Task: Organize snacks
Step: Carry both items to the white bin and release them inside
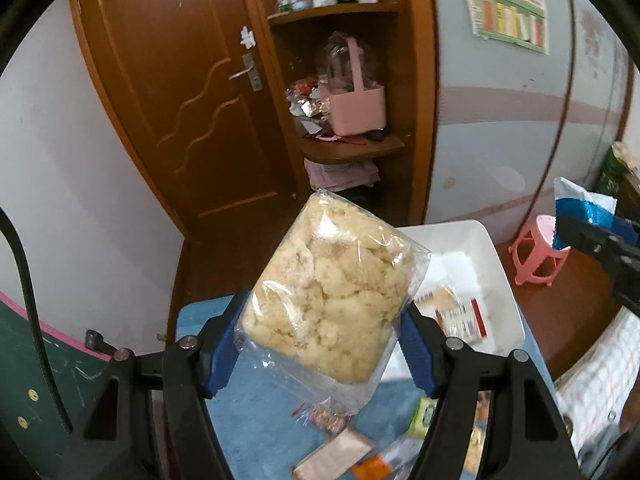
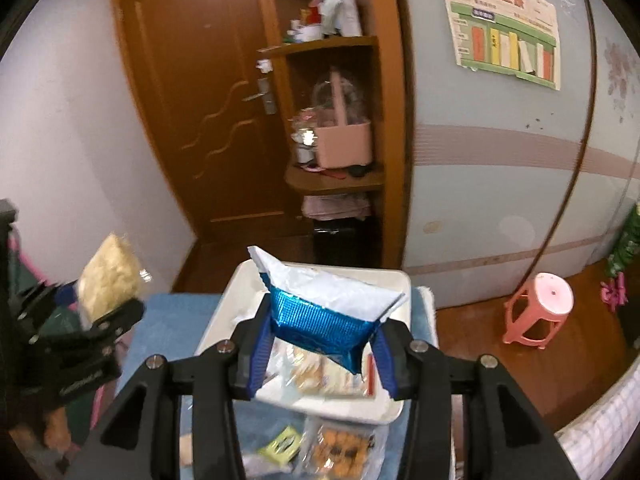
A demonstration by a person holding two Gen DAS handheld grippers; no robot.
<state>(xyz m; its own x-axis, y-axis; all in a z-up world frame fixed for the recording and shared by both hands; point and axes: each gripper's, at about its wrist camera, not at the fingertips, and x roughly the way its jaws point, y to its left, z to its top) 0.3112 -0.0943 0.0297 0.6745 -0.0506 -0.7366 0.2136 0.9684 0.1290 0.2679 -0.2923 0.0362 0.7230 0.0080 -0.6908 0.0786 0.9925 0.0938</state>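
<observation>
**Snack stock in transit: two packets held above the white bin**

1. White bin (image 2: 402, 280). Rigid, open-topped plastic tub standing on the blue-covered bench (image 1: 260, 420); a few flat packets already lie inside. Judged the receiving container.

2. Clear bag of pale crumbly snack (image 1: 336, 300). Bulky but probably light; soft film, slippery, contents brittle. Held aloft over the bench, near the bin's left edge. The left gripper (image 1: 320, 344) has it about half open, fingers pressed on the bag's lower sides. Best held there, across the filled body, gently: a harder squeeze would likely crush the pieces.

3. Blue foil packet with white top (image 2: 320, 320). Thin, light, crinkly, easily dented. Held above the bin. The right gripper (image 2: 320, 356) stands nearly closed around its lower end, though the blue fingers seem barely to meet the foil, so the hold looks loose.

4. Loose small packets (image 2: 340, 450) remain on the bench in front of the bin.

Pose: both grippers raised, angled downward toward the bin.
</observation>
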